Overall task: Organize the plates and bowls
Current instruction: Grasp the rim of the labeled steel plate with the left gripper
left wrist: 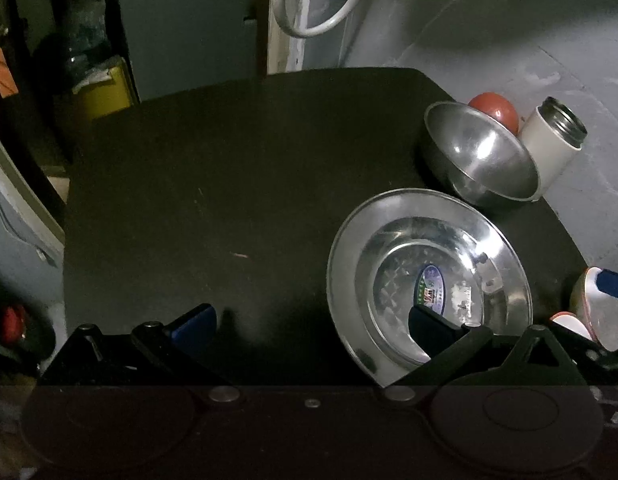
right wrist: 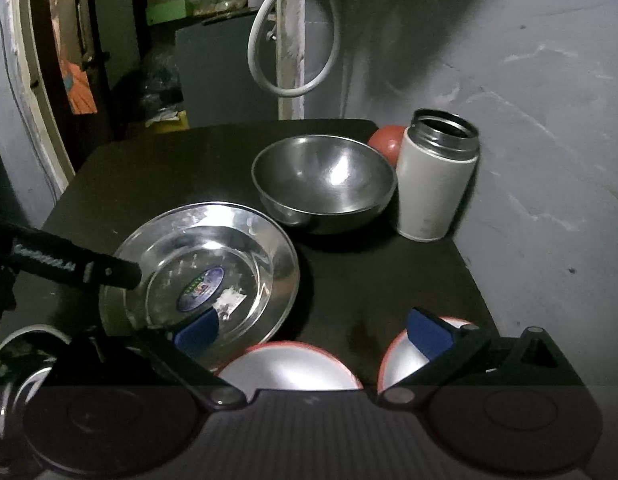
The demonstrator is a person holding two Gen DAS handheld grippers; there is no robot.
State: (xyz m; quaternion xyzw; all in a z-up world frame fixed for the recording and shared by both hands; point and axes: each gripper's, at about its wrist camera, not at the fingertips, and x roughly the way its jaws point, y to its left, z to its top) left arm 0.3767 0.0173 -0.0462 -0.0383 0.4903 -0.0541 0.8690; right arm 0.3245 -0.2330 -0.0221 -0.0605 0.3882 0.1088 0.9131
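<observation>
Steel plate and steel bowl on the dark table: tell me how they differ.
The steel plate is shallow with a wide flat rim; the steel bowl is deep and rounded. The plate has an oval sticker in its middle; the bowl's inside is bare. The plate lies nearer the grippers, the bowl farther back beside the flask. Both are shiny metal, upright and empty.

Silver plate (right wrist: 245,240) — blue oval sticker (right wrist: 200,289) — black table (left wrist: 229,160)

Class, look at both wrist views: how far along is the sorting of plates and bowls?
Nothing looks stacked yet. The steel plate, steel bowl and two red-rimmed bowls each lie apart on the dark table. In hand: the left tongs are open, one finger over the plate; the right tongs are open above the red-rimmed bowls. All grouping remains.
</observation>
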